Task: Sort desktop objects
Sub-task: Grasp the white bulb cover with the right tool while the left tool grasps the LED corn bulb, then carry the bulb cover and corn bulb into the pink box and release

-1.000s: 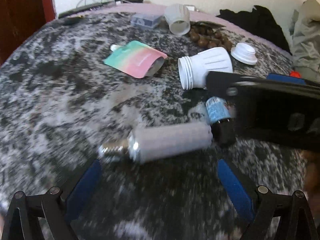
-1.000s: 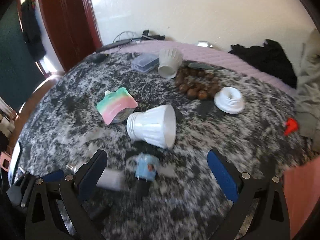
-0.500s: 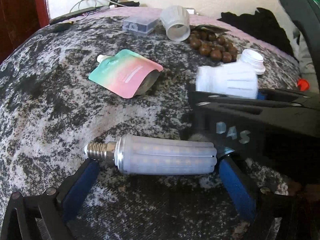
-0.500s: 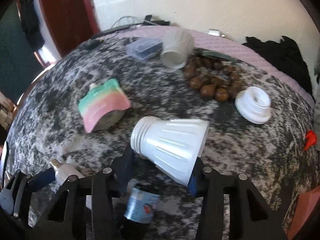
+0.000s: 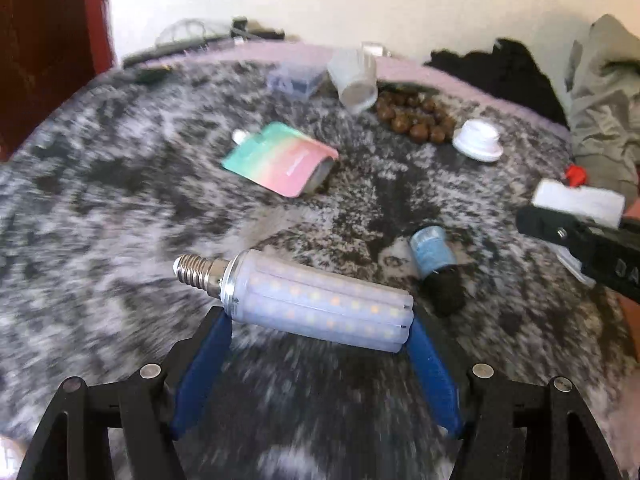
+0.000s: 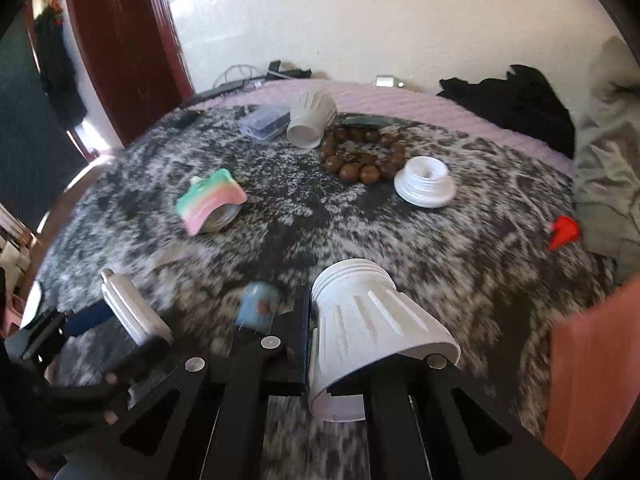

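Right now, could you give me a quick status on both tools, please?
Left tool closing, corn bulb between its pads. Right tool shut on white lamp housing. Small blue-label bottle lying close by.

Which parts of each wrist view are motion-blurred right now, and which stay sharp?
Left wrist view: the speckled cloth, pouch and far cup smear, while the corn bulb between the closing left gripper's fingers stays crisp. Right wrist view: the near cloth and blue-labelled bottle blur; the white housing and the far bead string stay sharp.
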`<state>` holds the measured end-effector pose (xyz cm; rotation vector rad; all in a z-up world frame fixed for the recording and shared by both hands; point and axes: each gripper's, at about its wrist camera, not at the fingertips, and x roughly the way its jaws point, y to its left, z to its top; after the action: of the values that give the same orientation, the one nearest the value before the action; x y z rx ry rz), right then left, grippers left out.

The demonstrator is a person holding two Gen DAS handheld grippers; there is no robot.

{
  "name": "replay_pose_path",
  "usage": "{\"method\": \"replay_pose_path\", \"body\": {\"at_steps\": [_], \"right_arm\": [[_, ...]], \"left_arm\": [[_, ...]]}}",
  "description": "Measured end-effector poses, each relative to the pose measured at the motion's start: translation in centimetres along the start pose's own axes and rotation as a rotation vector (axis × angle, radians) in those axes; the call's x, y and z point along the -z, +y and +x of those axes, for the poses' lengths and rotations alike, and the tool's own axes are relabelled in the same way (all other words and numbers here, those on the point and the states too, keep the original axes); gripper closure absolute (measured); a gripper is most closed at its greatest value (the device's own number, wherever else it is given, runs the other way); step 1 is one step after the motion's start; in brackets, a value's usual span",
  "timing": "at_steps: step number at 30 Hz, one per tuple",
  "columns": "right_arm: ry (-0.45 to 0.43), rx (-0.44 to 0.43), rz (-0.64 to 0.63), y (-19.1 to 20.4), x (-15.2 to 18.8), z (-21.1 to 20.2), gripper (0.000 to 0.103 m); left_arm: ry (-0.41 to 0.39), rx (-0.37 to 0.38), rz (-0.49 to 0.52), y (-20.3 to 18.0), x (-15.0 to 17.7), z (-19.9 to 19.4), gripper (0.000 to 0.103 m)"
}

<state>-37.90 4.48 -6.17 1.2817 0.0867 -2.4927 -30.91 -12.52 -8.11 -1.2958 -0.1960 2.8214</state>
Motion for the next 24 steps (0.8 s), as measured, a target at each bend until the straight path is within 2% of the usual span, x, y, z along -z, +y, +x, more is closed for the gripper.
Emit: {"method": "replay_pose_path", "body": {"at_steps": [5,11,17,24], "right_arm": [[-0.060,-0.044,-0.007,0.5,3.2,-6.9,0.098],[-0.147,-0.092,-0.015,1.2,8.2,-16.8,0.098],[-0.239,-0.092,-0.019,0.7,13.0,-26.0,0.098],[-0.407,-0.014,0.052,-3.7,16.9,-36.9,0.098]], "left_arm": [[-0.096,-0.003,0.025,-0.7,2.0,-7.8,0.029],[-0.153,0.036,0.072,-3.4,4.7,-15.5,0.029],[-0.224,0.137,0.167,-9.2,5.9,-22.4,0.029],[-0.318,0.307,0.327,-19.7,4.8,-27.9,0.029]]}}
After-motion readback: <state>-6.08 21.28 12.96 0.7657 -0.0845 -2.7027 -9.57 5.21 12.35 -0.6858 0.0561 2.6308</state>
